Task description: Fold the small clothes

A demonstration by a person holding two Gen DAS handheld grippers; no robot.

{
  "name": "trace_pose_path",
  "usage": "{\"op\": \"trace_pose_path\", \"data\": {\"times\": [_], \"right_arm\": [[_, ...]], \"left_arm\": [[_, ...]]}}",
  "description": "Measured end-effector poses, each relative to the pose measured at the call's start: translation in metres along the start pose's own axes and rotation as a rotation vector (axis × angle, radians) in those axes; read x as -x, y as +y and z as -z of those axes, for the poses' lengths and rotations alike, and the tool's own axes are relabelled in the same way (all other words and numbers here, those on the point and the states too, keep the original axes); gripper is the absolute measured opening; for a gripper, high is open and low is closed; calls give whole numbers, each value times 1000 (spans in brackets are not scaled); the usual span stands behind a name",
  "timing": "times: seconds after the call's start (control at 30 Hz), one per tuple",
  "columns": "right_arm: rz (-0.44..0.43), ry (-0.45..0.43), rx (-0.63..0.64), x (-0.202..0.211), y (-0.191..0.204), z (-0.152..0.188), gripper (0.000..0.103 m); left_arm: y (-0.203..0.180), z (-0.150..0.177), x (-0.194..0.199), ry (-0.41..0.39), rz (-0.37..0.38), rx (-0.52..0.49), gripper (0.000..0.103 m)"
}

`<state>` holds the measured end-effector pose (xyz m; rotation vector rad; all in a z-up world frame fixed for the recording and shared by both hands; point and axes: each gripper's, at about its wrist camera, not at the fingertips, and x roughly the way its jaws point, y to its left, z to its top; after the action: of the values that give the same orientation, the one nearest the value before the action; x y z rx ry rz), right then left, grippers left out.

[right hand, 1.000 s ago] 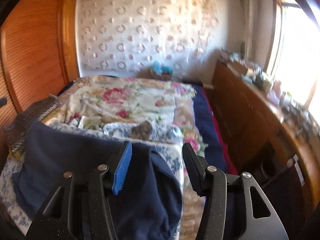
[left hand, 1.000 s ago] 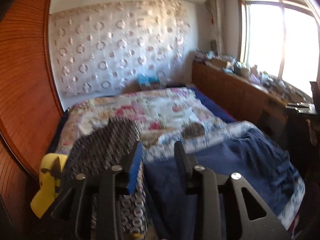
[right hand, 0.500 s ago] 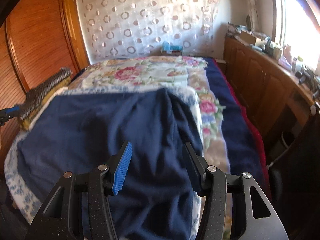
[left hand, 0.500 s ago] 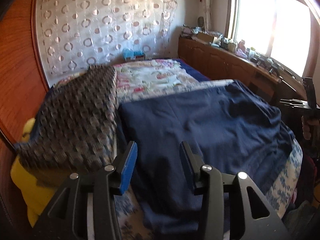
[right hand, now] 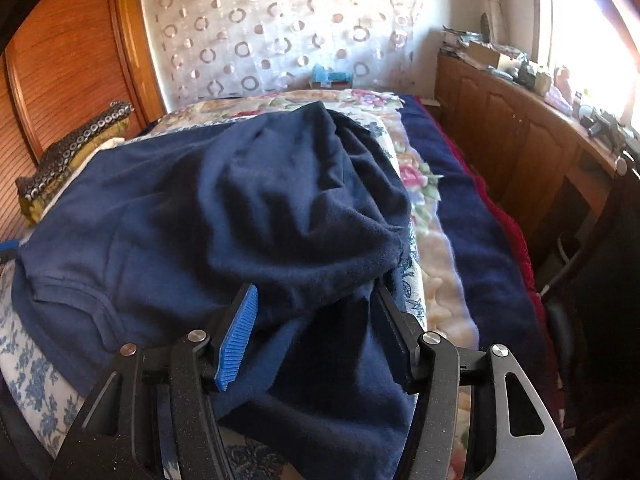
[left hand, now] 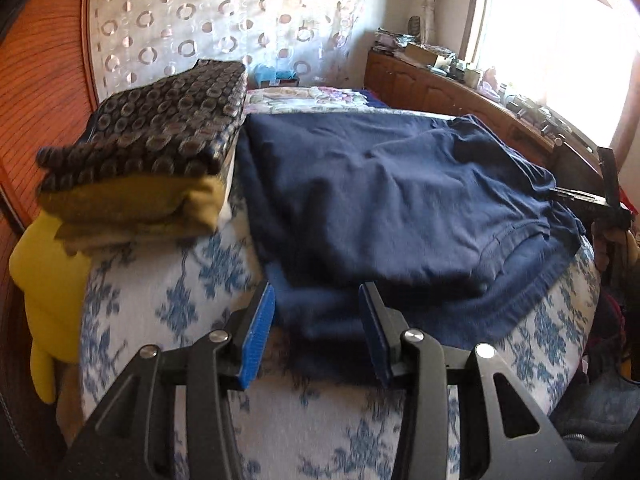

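A navy blue garment [left hand: 392, 200] lies spread on the blue-flowered bed cover [left hand: 168, 304]. My left gripper [left hand: 316, 328] is open with its jaws on either side of the garment's near left edge. In the right wrist view the same garment [right hand: 240, 208] is bunched in folds, and its right end hangs over the bed's edge. My right gripper [right hand: 316, 332] is open, with that bunched cloth lying between its jaws.
A stack of folded clothes [left hand: 148, 148], dark patterned on top and mustard below, sits at the bed's left, over a yellow item [left hand: 48, 272]. A wooden wardrobe [right hand: 68, 64] stands left. A cluttered wooden cabinet [right hand: 520, 120] runs under the window on the right.
Both grippers have dropped and come closer to the bed, down to the navy garment's near edge. The garment now lies spread flatter. Both stay open.
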<state>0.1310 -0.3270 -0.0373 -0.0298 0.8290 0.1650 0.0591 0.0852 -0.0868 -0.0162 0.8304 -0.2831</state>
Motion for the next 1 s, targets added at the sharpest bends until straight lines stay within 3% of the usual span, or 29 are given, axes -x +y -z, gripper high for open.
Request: {"op": "trace_pose_path", "data": {"times": [0.23, 0.43, 0.57, 0.63, 0.8, 1.0], "right_arm": [[-4, -2, -62, -4, -10, 3, 60], [10, 3, -78, -5, -9, 4, 60], [26, 13, -54, -7, -3, 4, 60], [32, 18, -47, -8, -2, 4, 60], [38, 20, -41, -9, -1, 4, 60], [40, 20, -39, -9, -1, 4, 60]], "left_arm": [[2, 24, 3, 29, 14, 8, 43], [4, 25, -3, 27, -9, 20, 42], [-1, 29, -3, 20, -18, -10, 9], [-3, 31, 3, 8, -13, -11, 4], [-3, 35, 40, -69, -36, 15, 4], [-8, 35, 60, -69, -35, 20, 8]]}}
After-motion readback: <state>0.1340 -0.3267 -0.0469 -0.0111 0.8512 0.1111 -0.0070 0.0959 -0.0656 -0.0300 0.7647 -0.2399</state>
